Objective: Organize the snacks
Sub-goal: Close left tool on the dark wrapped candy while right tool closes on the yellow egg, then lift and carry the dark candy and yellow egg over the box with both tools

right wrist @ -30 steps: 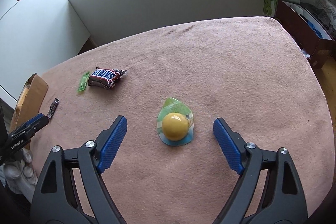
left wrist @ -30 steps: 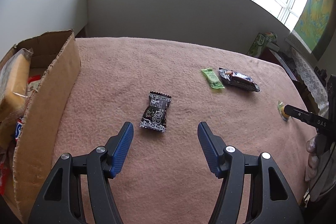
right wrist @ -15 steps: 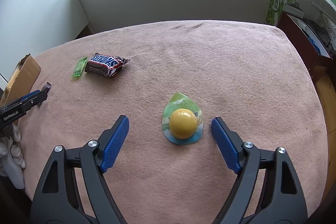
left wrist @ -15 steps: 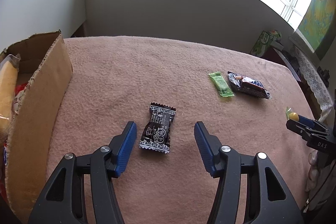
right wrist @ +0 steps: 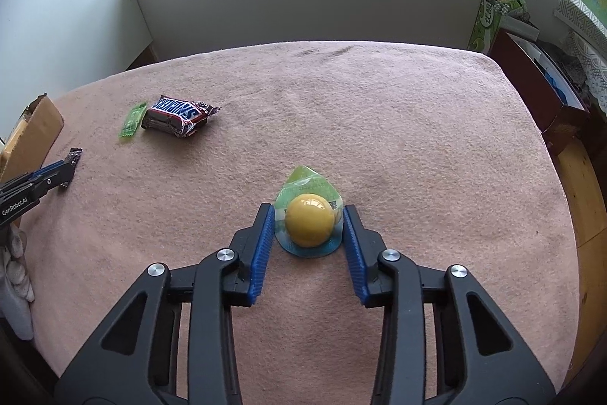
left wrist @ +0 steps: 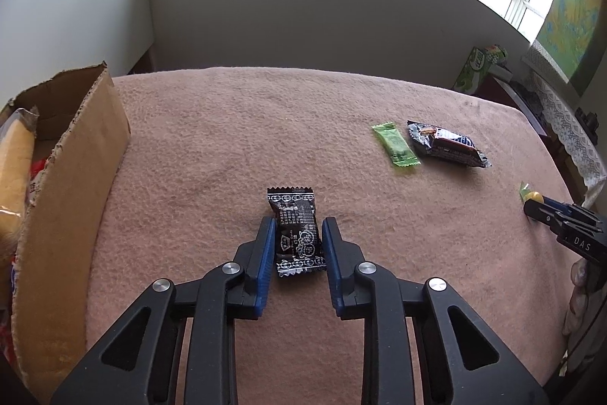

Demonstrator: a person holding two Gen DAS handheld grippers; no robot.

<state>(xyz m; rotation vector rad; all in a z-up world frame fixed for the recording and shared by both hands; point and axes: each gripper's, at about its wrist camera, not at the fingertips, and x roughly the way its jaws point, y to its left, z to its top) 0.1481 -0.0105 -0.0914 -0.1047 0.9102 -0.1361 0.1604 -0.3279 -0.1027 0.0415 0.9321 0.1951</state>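
My left gripper (left wrist: 297,226) is closed around a black patterned candy packet (left wrist: 296,229) lying on the pink cloth, both blue pads against its sides. My right gripper (right wrist: 309,211) is closed around a yellow jelly cup (right wrist: 309,219) with a green foil lid, pads at its rim. A green candy stick (left wrist: 395,144) and a Snickers bar (left wrist: 447,143) lie side by side farther back; they also show in the right wrist view as the stick (right wrist: 132,119) and the bar (right wrist: 175,114). A cardboard box (left wrist: 68,177) with snacks inside stands at the left.
The pink-covered table (right wrist: 379,109) ends at a grey wall behind. A green carton (right wrist: 489,21) and a dark red box (right wrist: 538,78) stand off the right side. A wooden floor shows beyond the right edge.
Both grippers moved forward and down and narrowed from wide open, the left onto the black packet, the right onto the jelly cup.
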